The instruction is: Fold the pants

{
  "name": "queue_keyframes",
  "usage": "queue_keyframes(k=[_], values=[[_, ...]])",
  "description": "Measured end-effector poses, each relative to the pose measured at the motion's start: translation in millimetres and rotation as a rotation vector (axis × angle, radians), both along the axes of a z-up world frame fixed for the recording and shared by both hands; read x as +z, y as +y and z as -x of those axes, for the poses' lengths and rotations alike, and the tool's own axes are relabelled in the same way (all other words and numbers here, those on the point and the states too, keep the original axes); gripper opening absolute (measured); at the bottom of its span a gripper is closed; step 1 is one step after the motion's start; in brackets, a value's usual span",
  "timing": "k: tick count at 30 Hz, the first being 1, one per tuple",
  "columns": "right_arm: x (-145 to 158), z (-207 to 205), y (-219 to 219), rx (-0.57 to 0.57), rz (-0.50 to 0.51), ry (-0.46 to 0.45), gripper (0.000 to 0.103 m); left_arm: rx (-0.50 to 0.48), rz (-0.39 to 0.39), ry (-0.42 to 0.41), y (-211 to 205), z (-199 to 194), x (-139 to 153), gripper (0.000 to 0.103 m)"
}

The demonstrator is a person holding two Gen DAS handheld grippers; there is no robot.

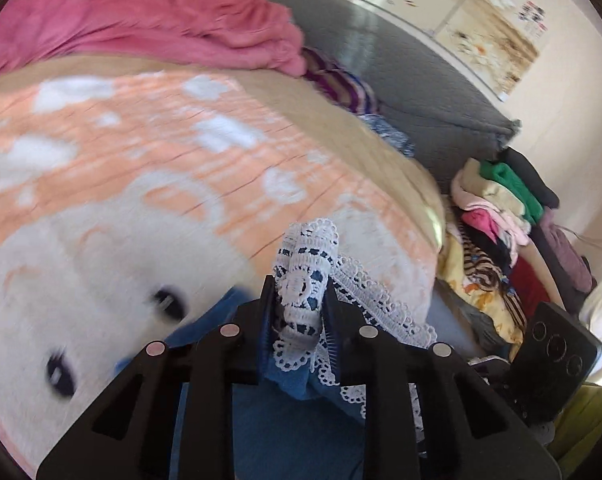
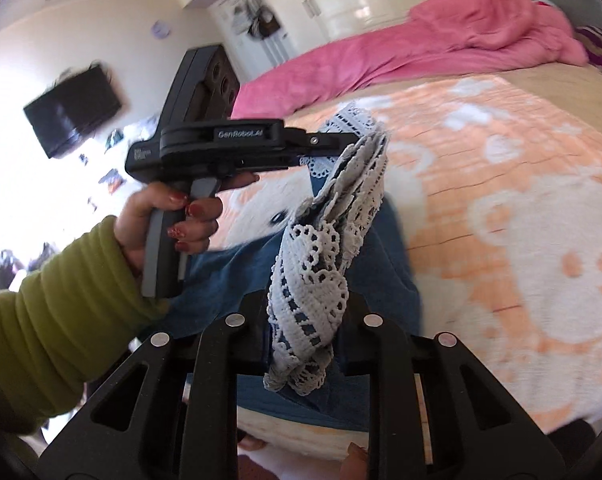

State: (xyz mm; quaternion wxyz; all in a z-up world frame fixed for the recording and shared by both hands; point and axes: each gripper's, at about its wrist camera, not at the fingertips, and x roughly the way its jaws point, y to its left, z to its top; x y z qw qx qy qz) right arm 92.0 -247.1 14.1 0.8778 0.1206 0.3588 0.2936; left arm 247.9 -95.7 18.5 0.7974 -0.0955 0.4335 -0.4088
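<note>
Both the left gripper point(image 1: 299, 300) and right gripper point(image 2: 307, 320) were clamped on the lace hem point(image 2: 357, 184) stretched between them, the pants point(image 2: 381, 264) hanging toward the bed's point(image 2: 521, 160) near edge.

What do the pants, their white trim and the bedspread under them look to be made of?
Pants: blue, matte, dense weave, probably denim or a similar cotton. Trim: white openwork lace with scalloped edges, likely crocheted cotton; both grippers are shut on it. Bedspread: peach and white, soft and fuzzy, seemingly plush fleece, though blur hides the pile.

Bright daylight, blown-out window glare, motion-blurred bedspread point(image 1: 141, 152), fisheye-curved dark edges
</note>
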Motion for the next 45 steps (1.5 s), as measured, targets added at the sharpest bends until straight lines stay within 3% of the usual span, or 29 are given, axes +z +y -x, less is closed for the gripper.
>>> queue_keyframes(k=[2, 4, 5, 6, 9, 15, 20, 23, 26, 29, 33, 40, 42, 44, 45], values=[[-7.5, -4.1, 17.6, 0.027, 0.035, 0.022, 0.015, 0.042, 0.000, 0.024, 17.2, -0.3, -8.1, 0.022], [-14.8, -3.5, 28.7, 0.043, 0.064, 0.036, 0.015, 0.149, -0.027, 0.088, 36.4, -2.6, -18.6, 0.038], [-17.5, -4.0, 34.3, 0.051, 0.078, 0.045, 0.015, 0.214, -0.037, 0.116, 49.8, -1.1, -20.7, 0.055], [-21.1, -2.7, 41.6, 0.063, 0.096, 0.055, 0.016, 0.265, -0.013, 0.138, 62.4, 1.2, -21.9, 0.065], [-26.9, 4.4, 63.5, 0.118, 0.175, 0.034, 0.017, 0.354, 0.114, 0.190, 95.5, 14.4, -23.9, 0.079], [-40.5, 27.3, 112.8, 0.244, 0.317, -0.007, 0.024, 0.387, 0.299, 0.265, 122.8, 39.9, -44.5, 0.090], [-33.6, 35.3, 107.9, 0.300, 0.256, 0.015, 0.059, 0.379, 0.277, 0.298, 123.4, 40.2, -60.9, 0.090], [-13.0, 29.0, 81.1, 0.238, 0.222, -0.020, 0.065, 0.359, 0.239, 0.265, 116.3, 43.3, -57.7, 0.090], [-2.0, 4.0, 53.9, 0.116, 0.224, -0.026, 0.070, 0.376, 0.197, 0.243, 111.3, 40.8, -60.0, 0.089], [-4.2, -42.1, 26.2, 0.011, 0.249, 0.035, 0.070, 0.384, 0.157, 0.217, 104.9, 39.4, -60.2, 0.087], [-15.3, -99.0, 8.7, -0.015, 0.224, 0.130, 0.070, 0.388, 0.132, 0.204, 103.6, 36.1, -63.3, 0.068], [-50.1, -158.6, 15.3, 0.000, 0.163, 0.291, 0.070, 0.375, 0.145, 0.219, 106.2, 28.4, -68.0, 0.047], [-59.8, -165.0, 14.9, 0.029, 0.107, 0.333, 0.057, 0.372, 0.141, 0.215, 104.8, 27.8, -68.5, 0.031], [-60.0, -161.6, 12.2, 0.062, 0.040, 0.336, 0.014, 0.361, 0.159, 0.216, 102.9, 27.4, -68.4, 0.020], [-56.2, -159.0, 10.0, 0.057, 0.016, 0.328, 0.013, 0.345, 0.190, 0.205, 101.3, 28.0, -66.0, 0.019]])
